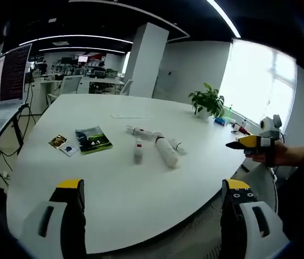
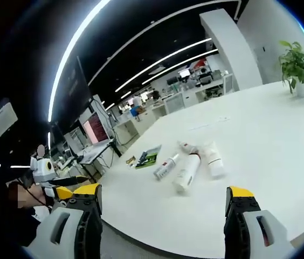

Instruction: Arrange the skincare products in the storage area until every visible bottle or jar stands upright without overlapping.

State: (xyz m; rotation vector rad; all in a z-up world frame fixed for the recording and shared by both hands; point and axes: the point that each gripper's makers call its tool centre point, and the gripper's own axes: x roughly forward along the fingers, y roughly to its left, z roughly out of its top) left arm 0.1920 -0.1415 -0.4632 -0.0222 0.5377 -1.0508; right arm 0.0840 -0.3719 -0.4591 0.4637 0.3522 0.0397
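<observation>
Several white skincare bottles and tubes lie on their sides in a loose cluster on the round white table (image 1: 87,189). A small bottle (image 1: 138,150) with a red mark lies left of a larger bottle (image 1: 167,152), and a long tube (image 1: 141,131) lies behind them. In the right gripper view the small bottle (image 2: 164,167), the larger bottle (image 2: 187,171) and a tube (image 2: 214,157) lie side by side. My left gripper (image 1: 153,186) is open, short of the cluster. My right gripper (image 2: 163,191) is open too, and shows held in a hand (image 1: 254,142) off the table's right edge.
A green booklet (image 1: 92,139) and small cards (image 1: 60,143) lie left of the bottles. A potted plant (image 1: 208,101) and small items (image 1: 238,127) stand at the far right. A laptop (image 1: 4,86) on a stand is off the table's left side. A paper sheet (image 1: 133,115) lies farther back.
</observation>
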